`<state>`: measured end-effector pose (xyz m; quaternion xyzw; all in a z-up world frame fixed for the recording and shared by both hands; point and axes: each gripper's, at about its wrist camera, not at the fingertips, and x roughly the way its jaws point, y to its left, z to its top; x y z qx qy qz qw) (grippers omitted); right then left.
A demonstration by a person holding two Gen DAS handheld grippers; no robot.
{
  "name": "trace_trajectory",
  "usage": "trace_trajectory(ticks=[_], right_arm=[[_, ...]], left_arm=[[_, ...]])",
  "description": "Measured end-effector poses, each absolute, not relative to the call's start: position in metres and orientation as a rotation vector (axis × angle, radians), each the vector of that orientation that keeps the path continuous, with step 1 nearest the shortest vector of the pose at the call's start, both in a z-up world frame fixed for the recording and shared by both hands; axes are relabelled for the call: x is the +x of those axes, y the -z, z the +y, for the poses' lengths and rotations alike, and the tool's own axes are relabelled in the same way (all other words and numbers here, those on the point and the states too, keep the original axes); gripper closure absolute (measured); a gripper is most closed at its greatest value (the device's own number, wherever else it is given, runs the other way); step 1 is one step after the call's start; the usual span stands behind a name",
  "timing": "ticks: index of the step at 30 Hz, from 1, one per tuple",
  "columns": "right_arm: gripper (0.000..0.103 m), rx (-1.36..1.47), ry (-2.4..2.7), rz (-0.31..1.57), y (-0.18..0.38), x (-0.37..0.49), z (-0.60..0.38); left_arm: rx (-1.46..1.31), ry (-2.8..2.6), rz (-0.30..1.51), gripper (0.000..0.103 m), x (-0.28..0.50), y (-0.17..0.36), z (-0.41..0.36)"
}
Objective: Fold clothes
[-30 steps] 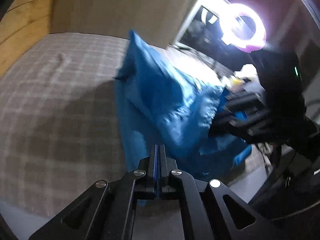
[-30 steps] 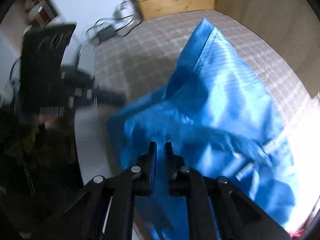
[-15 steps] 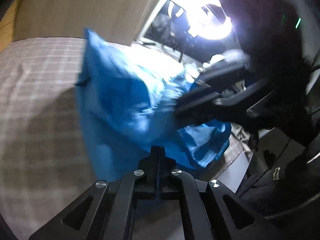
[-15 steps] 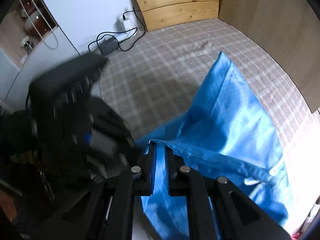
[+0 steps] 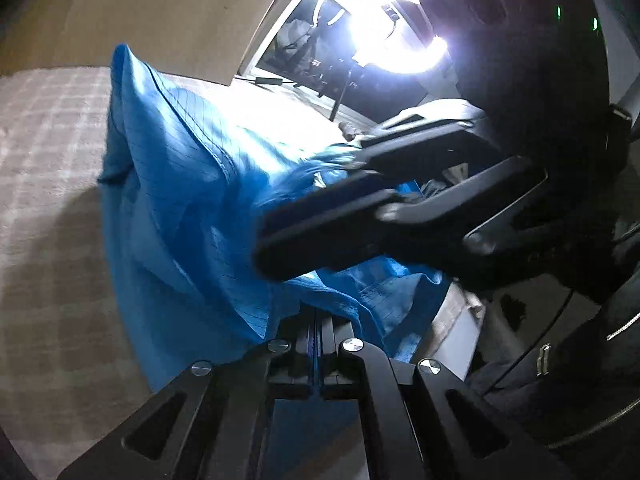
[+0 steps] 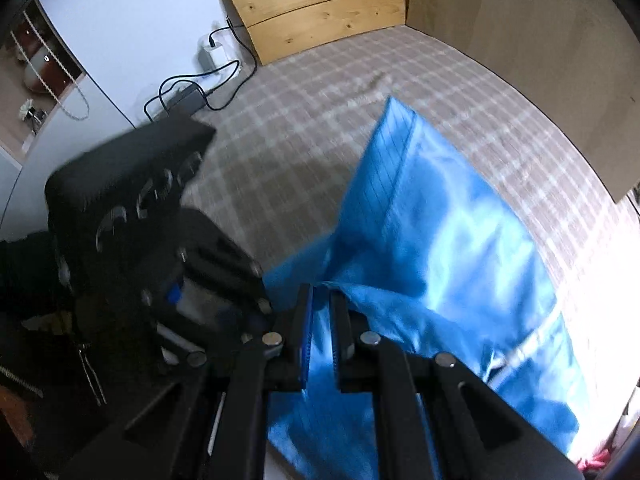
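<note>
1. Plaid bedding (image 6: 344, 120) lay under a blue garment (image 6: 440, 240), partly lifted.
2. Left gripper (image 5: 316, 320) pinched the garment's edge.
3. Right gripper (image 6: 322, 300) clamped another edge, just beside the left.

I see a blue garment (image 6: 432, 240) of thin, smooth cloth with a satin sheen and fine grid lines. Under it, the checked bedcover (image 6: 320, 92) looks soft, matt and woven. My grippers' fingers (image 5: 328, 328) are matt black plastic with shiny metal screws. The headboard (image 6: 320, 0) is knotty, satin-finished wood.
</note>
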<state>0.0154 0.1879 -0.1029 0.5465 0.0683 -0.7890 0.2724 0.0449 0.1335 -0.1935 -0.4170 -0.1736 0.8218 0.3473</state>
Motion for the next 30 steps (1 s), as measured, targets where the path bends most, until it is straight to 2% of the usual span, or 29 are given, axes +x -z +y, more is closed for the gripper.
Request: trace_trajectory(ticks=[7,12,14,18,30], right_arm=[[0.094,1.566,1.976,0.129,0.125,0.001,0.178],[0.094,1.453,2.061,-0.074,0.08,0.034,0.228],[0.094,1.473,2.077,-0.117,0.085,0.044,0.241],[0.094,1.562,2.082,-0.07,0.12,0.04,0.235],[0.093,1.613,1.948,0.02,0.158,0.016,0.188]], left_arm=[[-1.101,-2.151,-0.513,0.103,0.061,0.199,0.123],[-1.097,-2.23,-0.534,0.103,0.079,0.188,0.101],[-1.106,-2.225,-0.531,0.103,0.08,0.189,0.101],[-1.174,-2.188,-0.451,0.103,0.071,0.202,0.125],[-1.234,-2.135,-0.381,0.103,0.087,0.2,0.137]])
